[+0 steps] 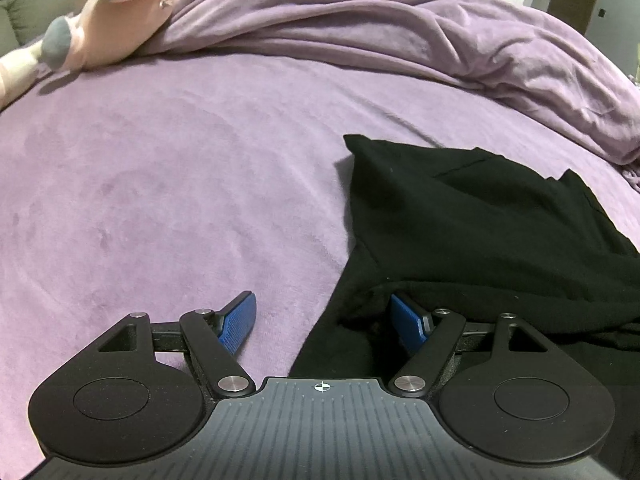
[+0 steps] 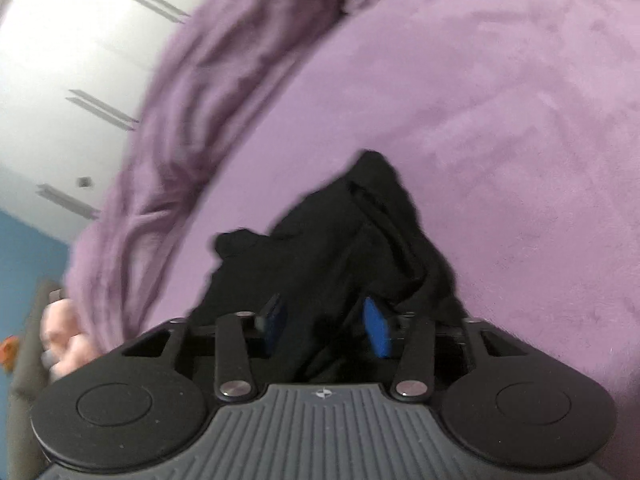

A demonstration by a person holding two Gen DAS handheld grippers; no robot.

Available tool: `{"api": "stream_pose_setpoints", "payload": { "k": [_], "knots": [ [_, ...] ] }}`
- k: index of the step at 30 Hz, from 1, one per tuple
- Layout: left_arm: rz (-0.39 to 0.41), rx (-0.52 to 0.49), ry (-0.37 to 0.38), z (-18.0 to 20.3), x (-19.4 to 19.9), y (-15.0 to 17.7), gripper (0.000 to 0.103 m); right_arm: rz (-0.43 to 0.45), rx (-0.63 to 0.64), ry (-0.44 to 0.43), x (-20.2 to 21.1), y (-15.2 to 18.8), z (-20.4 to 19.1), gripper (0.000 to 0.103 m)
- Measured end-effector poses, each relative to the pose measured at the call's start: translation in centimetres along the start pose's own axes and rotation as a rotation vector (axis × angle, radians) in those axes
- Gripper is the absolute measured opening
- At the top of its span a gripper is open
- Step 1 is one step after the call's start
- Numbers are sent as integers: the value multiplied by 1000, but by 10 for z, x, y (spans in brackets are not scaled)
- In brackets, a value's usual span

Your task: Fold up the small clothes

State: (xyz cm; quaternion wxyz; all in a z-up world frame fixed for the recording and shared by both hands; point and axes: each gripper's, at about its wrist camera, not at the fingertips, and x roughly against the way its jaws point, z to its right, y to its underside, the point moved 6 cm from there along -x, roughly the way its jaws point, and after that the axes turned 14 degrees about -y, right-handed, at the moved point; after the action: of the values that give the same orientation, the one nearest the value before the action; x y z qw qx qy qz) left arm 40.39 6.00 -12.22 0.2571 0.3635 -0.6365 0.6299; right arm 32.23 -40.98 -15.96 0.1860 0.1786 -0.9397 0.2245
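A small black garment (image 1: 460, 216) lies crumpled on a purple bed cover (image 1: 160, 200). My left gripper (image 1: 324, 320) is open at the garment's near left edge; its left pad (image 1: 238, 324) rests over bare cover and its right pad (image 1: 406, 320) is tucked under a black fold. In the right wrist view the same black garment (image 2: 340, 240) is bunched between the blue pads (image 2: 376, 328) of my right gripper (image 2: 326, 326). The jaws stand partly apart with cloth between them; the view is blurred, so whether they grip it does not show.
A pink plush toy (image 1: 116, 12) lies at the far left of the bed. A rumpled purple blanket (image 1: 400, 36) is heaped along the far side. White cupboard doors (image 2: 72, 60) and a blue wall (image 2: 28, 252) stand beyond the bed.
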Motion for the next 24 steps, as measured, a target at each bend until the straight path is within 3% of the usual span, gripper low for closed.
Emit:
{"api": "stream_pose_setpoints", "payload": {
  "k": [3, 6, 10, 11, 12, 15, 16, 19, 24],
  "knots": [
    [-6, 8, 2, -1, -2, 0, 79, 4, -23, 63, -10, -4, 4, 2],
    [-4, 16, 3, -3, -3, -1, 79, 9, -34, 2, -10, -11, 2, 1],
    [-7, 36, 5, -7, -6, -2, 79, 108, -98, -385, 22, -15, -9, 0],
    [-9, 45, 5, -9, -6, -3, 79, 112, -100, -428, 28, -12, -7, 0],
    [-9, 57, 6, -11, -7, -4, 79, 104, -66, -389, 32, -9, -4, 0],
    [-20, 94, 6, -16, -9, -7, 80, -7, 98, -118, 25, 7, 15, 1],
    [-22, 101, 7, -17, -9, -7, 80, -49, 106, -76, 22, 12, 22, 0],
    [-25, 94, 3, -17, -9, -8, 81, -59, 142, -79, 30, 18, 24, 0],
    [-27, 62, -23, -28, -3, -7, 80, -61, 244, -7, 49, 20, 13, 1]
  ]
}}
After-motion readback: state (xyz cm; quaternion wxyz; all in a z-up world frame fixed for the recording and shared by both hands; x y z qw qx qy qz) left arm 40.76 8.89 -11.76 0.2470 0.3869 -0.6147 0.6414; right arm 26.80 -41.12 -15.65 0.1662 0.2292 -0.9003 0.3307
